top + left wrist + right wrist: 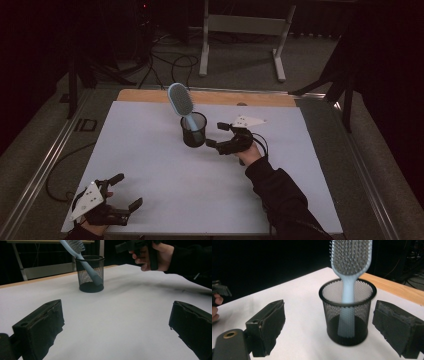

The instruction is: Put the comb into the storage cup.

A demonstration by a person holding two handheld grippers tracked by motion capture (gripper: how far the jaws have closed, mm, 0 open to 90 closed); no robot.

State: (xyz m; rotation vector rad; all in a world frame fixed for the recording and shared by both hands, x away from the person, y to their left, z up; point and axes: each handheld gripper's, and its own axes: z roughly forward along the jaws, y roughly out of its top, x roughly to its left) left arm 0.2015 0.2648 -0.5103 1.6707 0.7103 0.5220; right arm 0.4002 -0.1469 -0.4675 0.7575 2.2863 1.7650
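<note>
Dim room, white-covered table (165, 200), mesh cup (193, 131), hairbrush (180, 100).

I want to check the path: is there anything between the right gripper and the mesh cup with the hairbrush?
Nothing visible. The right gripper is open beside the mesh cup, with bare white table between; the hairbrush stands inside.

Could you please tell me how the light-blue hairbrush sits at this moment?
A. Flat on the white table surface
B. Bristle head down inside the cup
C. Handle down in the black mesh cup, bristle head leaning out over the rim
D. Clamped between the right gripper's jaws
C: the hairbrush stands handle-down in the mesh cup, head above the rim, while the right gripper sits open beside it.
</note>
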